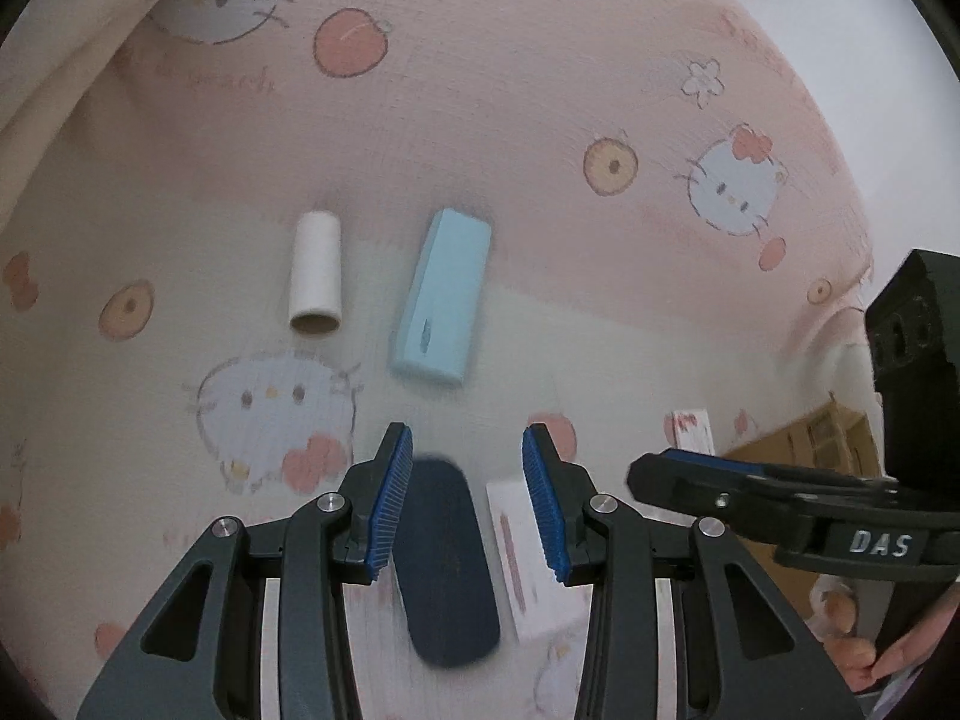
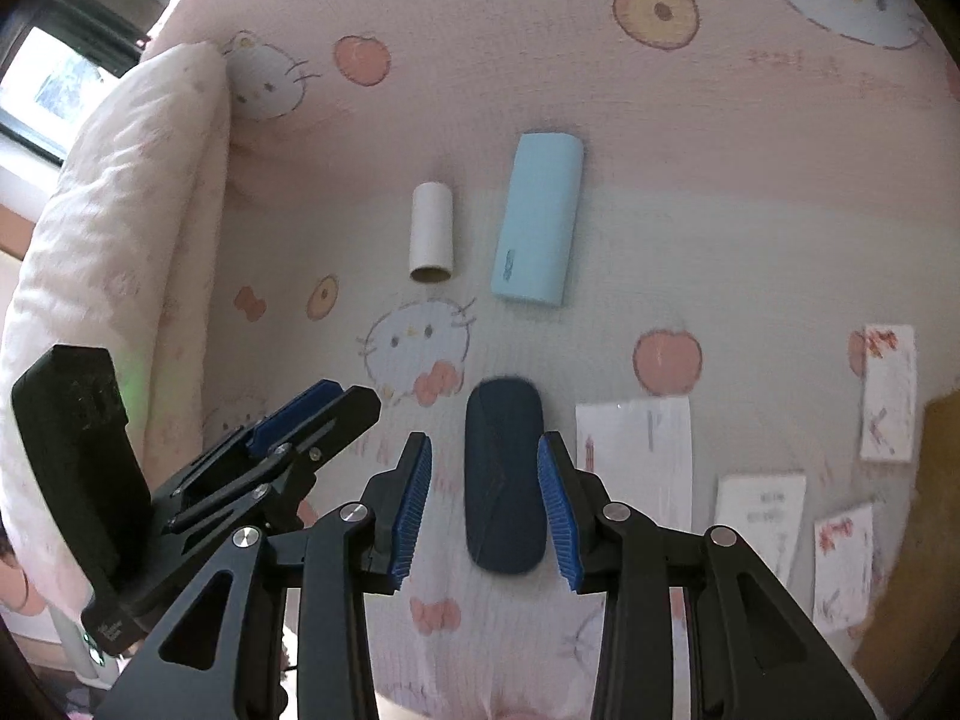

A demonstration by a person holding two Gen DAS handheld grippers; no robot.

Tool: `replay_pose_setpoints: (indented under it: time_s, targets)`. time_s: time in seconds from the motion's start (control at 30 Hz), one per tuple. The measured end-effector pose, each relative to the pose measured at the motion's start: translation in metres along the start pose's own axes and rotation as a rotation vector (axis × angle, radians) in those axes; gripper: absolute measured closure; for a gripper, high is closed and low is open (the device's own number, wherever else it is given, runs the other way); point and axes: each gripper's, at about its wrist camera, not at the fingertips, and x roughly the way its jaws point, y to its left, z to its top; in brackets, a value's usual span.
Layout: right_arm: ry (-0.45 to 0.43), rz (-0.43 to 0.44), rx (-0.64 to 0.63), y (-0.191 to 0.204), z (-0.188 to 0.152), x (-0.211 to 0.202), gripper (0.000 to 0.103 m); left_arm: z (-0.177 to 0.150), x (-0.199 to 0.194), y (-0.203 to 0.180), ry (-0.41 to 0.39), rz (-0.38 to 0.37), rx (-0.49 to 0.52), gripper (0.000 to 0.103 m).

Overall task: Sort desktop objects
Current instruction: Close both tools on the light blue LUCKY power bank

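A dark navy oval case lies on the cartoon-print bedsheet. My left gripper hovers open above it, the case showing between its blue pads. My right gripper is open too, with the case between its fingers and nearer the right pad. Farther off lie a white cardboard tube and, to its right, a light blue box. In the left wrist view the right gripper enters from the right; in the right wrist view the left gripper enters from the left.
Several white paper cards with red print lie right of the case. A folded pink quilt rises along the left. A brown cardboard piece sits at the right edge. A hand holds the right gripper's handle.
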Motion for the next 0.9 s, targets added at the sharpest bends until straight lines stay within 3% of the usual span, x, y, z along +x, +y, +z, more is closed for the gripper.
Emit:
replay_pose_setpoints:
  time_s: [0.37, 0.83, 0.9]
  targets:
    - [-0.044, 0.025, 0.045, -0.032, 0.062, 0.068, 0.068, 0.044, 0.084, 0.024, 0.024, -0.048, -0.028, 0.054]
    - [-0.13, 0.212, 0.258, -0.081, 0.091, 0.116, 0.068, 0.066, 0.149, 0.046, 0.045, -0.044, -0.096, 0.054]
    - [-0.144, 0.251, 0.294, -0.089, 0.093, 0.124, 0.063, 0.067, 0.157, 0.048, 0.057, -0.047, -0.107, 0.054]
